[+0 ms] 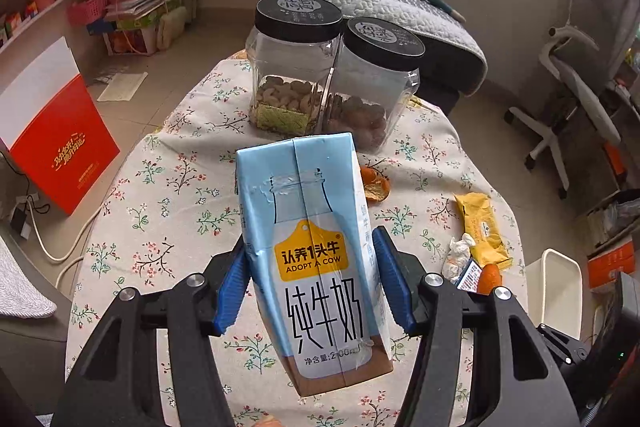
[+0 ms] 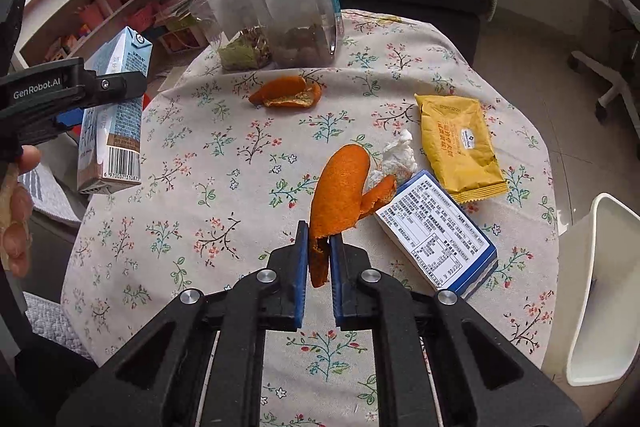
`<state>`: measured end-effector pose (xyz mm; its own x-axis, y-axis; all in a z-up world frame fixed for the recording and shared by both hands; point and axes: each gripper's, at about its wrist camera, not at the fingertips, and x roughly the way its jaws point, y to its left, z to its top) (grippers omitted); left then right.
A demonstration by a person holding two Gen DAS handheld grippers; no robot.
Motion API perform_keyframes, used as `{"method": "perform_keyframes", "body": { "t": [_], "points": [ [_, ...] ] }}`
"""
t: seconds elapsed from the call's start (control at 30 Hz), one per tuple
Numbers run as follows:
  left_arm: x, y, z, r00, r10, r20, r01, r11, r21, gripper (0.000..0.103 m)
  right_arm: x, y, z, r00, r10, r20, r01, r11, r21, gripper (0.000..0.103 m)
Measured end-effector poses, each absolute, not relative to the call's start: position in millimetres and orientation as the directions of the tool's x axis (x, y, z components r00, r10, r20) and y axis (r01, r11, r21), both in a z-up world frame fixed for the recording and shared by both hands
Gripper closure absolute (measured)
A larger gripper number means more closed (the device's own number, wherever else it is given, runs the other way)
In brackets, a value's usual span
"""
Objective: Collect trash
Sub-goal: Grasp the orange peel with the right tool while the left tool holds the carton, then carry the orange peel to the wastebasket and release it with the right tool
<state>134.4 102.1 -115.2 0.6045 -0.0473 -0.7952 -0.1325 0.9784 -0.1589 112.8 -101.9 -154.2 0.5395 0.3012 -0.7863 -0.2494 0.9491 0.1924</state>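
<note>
My left gripper point(image 1: 310, 251) is shut on a light blue milk carton point(image 1: 316, 259) and holds it above the floral tablecloth point(image 1: 168, 187); the carton also shows in the right wrist view point(image 2: 116, 107), at the left. My right gripper point(image 2: 319, 237) is shut on a large orange peel point(image 2: 340, 187), held just above the cloth. On the table lie a second orange peel point(image 2: 288, 93), a crumpled white tissue point(image 2: 396, 157), a yellow snack wrapper point(image 2: 460, 147) and a blue-and-white box point(image 2: 436, 231).
Two clear jars with black lids point(image 1: 296, 67) point(image 1: 372, 87) stand at the table's far side. A white bin point(image 2: 600, 291) stands on the floor to the right of the table. A red box point(image 1: 60, 147) and shelves are at the left, an office chair point(image 1: 568, 107) at the right.
</note>
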Motion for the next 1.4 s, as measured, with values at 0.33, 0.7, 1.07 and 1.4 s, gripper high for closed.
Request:
{"method": "perform_keyframes", "body": {
  "t": [0.33, 0.7, 1.07, 1.4],
  "points": [
    [114, 62, -74, 0.794, 0.061, -0.604, -0.118, 0.991, -0.056, 0.045, 109, -142, -79, 0.78, 0.204, -0.592, -0.121, 0.977, 0.177, 0.094],
    [116, -5, -73, 0.796, -0.002, -0.605, -0.038, 0.998, -0.052, 0.045, 99, -185, -53, 0.844, 0.159, -0.513, -0.055, 0.976, 0.213, 0.094],
    [106, -67, -69, 0.804, -0.108, -0.585, 0.082, 0.994, -0.071, 0.045, 77, -294, -51, 0.848, -0.02, -0.53, 0.112, 0.984, 0.141, 0.093],
    [93, -124, -72, 0.782, -0.234, -0.578, 0.232, 0.969, -0.079, 0.045, 65, -377, -75, 0.78, -0.124, -0.614, 0.276, 0.948, 0.159, 0.093]
  ]
}}
